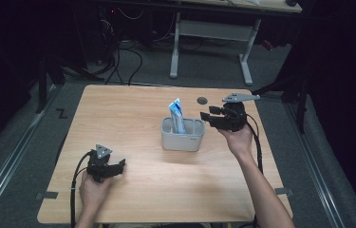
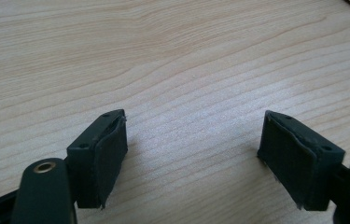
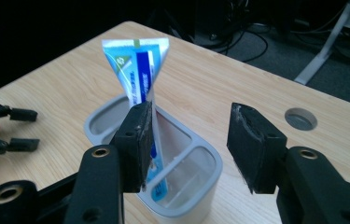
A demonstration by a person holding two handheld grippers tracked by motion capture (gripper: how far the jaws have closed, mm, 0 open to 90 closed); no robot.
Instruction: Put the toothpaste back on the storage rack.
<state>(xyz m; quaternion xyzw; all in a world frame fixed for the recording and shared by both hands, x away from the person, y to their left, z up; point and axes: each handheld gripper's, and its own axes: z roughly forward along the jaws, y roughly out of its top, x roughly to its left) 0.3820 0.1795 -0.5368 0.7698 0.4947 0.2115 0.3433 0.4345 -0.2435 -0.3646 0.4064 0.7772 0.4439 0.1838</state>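
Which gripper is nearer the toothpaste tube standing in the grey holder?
Right. The right gripper hangs open just beside the toothpaste tube, at the holder's right end. The left gripper sits open over bare table, well off to the holder's near left.

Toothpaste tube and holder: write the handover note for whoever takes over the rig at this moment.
Left gripper: open, empty, low over the table's near left part.
Right gripper: open, empty, just right of the holder.
Toothpaste tube: stands tilted, crimped end up, in a compartment of the grey holder at mid-table.
Done: tube sits in the holder, free of both grippers.
Left: probably just draw the right gripper clear; nothing else lies on the table.
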